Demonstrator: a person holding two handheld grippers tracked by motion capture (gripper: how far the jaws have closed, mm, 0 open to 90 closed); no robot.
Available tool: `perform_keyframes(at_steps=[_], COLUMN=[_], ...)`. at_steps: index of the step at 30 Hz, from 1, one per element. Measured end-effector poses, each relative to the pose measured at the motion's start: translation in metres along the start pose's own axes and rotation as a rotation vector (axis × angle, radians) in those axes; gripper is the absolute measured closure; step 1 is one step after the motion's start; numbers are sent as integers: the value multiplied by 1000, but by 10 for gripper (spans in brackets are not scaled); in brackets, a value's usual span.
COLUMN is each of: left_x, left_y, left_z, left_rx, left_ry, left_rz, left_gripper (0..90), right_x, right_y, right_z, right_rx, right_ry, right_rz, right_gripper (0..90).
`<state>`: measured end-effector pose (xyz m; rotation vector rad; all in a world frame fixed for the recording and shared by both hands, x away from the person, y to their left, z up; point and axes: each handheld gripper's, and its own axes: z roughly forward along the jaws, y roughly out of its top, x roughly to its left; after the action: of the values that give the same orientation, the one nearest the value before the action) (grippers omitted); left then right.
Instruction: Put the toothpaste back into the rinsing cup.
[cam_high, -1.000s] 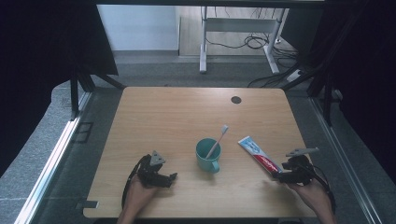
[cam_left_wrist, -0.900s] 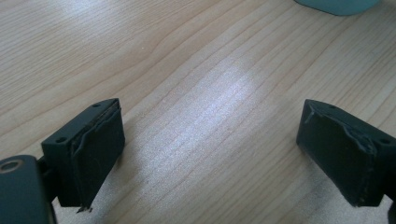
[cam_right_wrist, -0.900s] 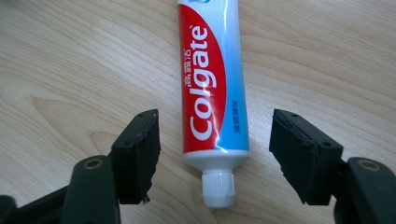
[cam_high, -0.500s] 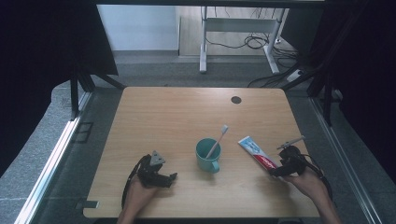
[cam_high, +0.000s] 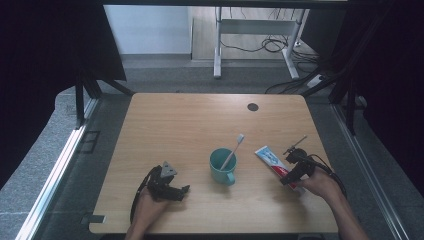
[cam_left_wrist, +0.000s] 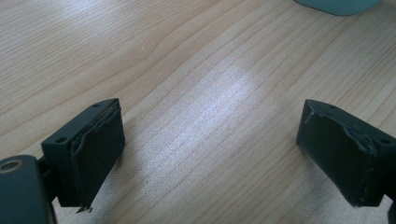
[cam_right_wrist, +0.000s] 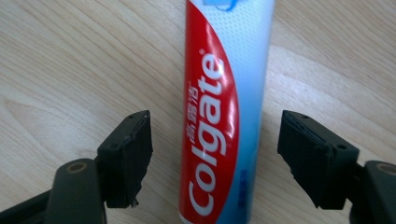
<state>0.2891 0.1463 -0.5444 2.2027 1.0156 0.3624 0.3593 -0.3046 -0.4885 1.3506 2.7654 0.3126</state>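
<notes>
Right gripper view, right hand-held gripper (cam_right_wrist: 212, 158) wide open, straddling toothpaste tube (cam_right_wrist: 224, 107)

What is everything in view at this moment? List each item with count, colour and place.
table: one, light wood, centre of the high view
cup: one, teal, near the table's front middle
toothbrush: one, white, standing tilted in the cup
toothpaste tube: one, red, white and blue, lying flat between the right gripper's open jaws
dark round spot: one, at the table's far edge
cables: several, dark, on the floor beyond the table
left gripper: one, black, open over bare wood
right gripper: one, black, open, astride the tube
</notes>
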Motion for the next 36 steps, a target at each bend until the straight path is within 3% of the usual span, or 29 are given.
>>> perform_keyframes(at_steps=[10, 20, 36], left_x=[0, 0, 0], left_y=[0, 0, 0], left_z=[0, 0, 0], left_rx=[0, -1, 0], left_ry=[0, 0, -1], left_rz=[0, 0, 1], left_gripper=[76, 76, 76], right_x=[1, 0, 1], right_y=[22, 39, 54], right_z=[5, 10, 21], right_rx=[91, 140, 213], right_ry=[-19, -35, -45], right_rz=[-51, -49, -48], right_gripper=[317, 337, 482])
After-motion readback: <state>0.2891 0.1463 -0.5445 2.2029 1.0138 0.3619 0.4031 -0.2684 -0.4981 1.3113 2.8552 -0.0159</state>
